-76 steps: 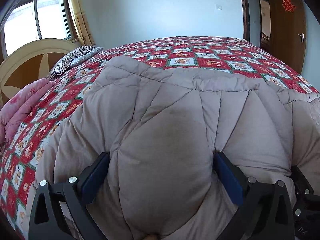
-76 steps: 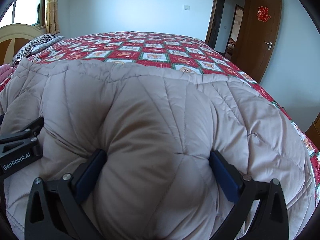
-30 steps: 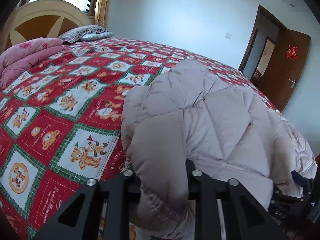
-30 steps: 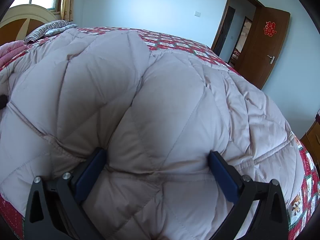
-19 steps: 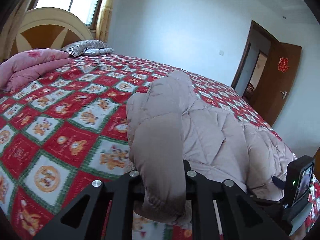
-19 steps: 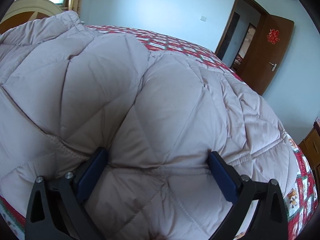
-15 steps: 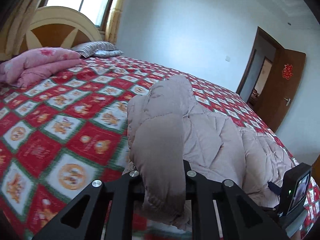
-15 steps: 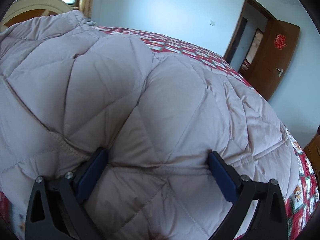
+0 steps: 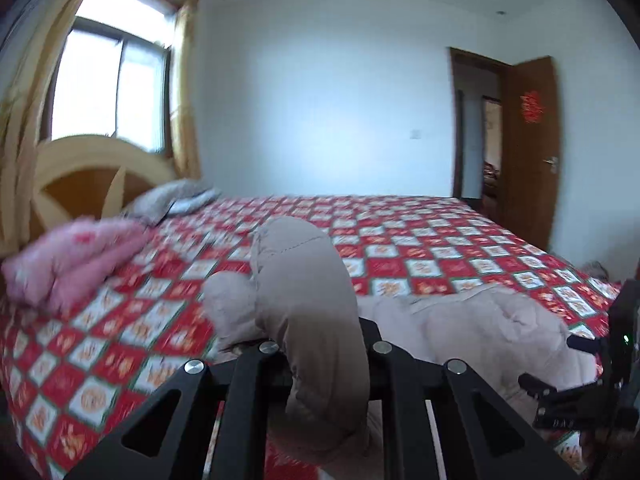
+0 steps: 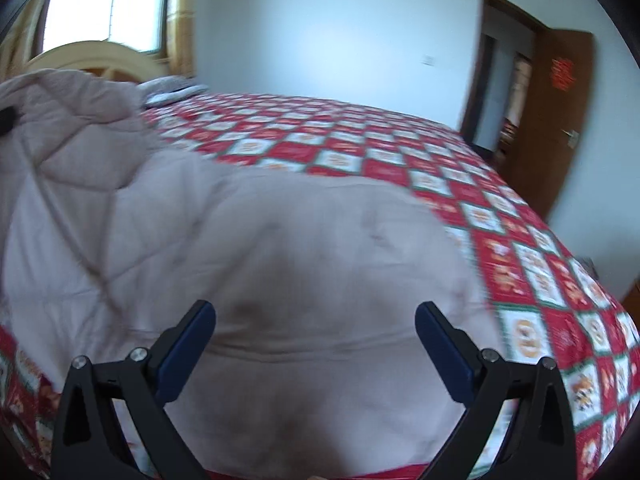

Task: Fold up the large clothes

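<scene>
A large beige quilted down coat (image 10: 280, 248) lies on the bed with the red patterned bedspread (image 9: 420, 248). My left gripper (image 9: 324, 344) is shut on a bunched fold of the coat (image 9: 308, 280) and holds it lifted above the bed. My right gripper (image 10: 316, 320) is open, its blue-padded fingers (image 10: 188, 336) spread over the coat's near edge without pinching it. In the left wrist view the right gripper (image 9: 592, 384) shows at the far right, beside the rest of the coat (image 9: 480, 328).
A folded pink blanket (image 9: 68, 260) and a striped pillow (image 9: 176, 200) lie by the wooden headboard (image 9: 80, 176) at the left. A window (image 9: 108, 84) is above it. A brown door (image 9: 528, 152) stands open at the right.
My left gripper closed on a coat fold and lifted it up and back. My right gripper stayed open and has pulled back a little; the coat between its fingers has flattened.
</scene>
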A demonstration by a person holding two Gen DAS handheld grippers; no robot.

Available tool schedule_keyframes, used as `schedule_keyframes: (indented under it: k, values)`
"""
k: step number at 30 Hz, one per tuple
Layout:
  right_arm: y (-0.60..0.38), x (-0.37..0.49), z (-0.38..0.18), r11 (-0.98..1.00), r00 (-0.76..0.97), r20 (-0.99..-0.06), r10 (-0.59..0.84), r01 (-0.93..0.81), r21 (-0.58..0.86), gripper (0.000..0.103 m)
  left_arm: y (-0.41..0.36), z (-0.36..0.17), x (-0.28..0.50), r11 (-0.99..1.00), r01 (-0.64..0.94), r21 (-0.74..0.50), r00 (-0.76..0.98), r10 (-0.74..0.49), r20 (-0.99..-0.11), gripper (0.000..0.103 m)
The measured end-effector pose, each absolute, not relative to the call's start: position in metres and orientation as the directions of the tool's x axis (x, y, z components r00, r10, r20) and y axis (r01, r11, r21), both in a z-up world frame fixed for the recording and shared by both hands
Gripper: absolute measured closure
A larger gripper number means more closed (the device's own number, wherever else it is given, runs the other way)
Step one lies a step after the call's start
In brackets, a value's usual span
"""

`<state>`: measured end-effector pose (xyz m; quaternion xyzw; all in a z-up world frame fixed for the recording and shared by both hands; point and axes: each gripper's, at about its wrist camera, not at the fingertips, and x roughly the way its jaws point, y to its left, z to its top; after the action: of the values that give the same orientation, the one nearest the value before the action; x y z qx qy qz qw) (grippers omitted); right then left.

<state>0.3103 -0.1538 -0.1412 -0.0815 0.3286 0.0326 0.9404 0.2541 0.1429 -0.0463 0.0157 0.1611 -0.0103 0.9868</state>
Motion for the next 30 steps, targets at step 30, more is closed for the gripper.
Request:
schedule_keyframes:
  k: [30]
  values:
    - [-0.351,0.318,-0.174,0.972,0.683,-0.715,-0.15,0.234,0.02,0.001,-0.167,-0.156,0.285,0.714,0.599,0.361,0.755,-0.353,-0.553,0.089]
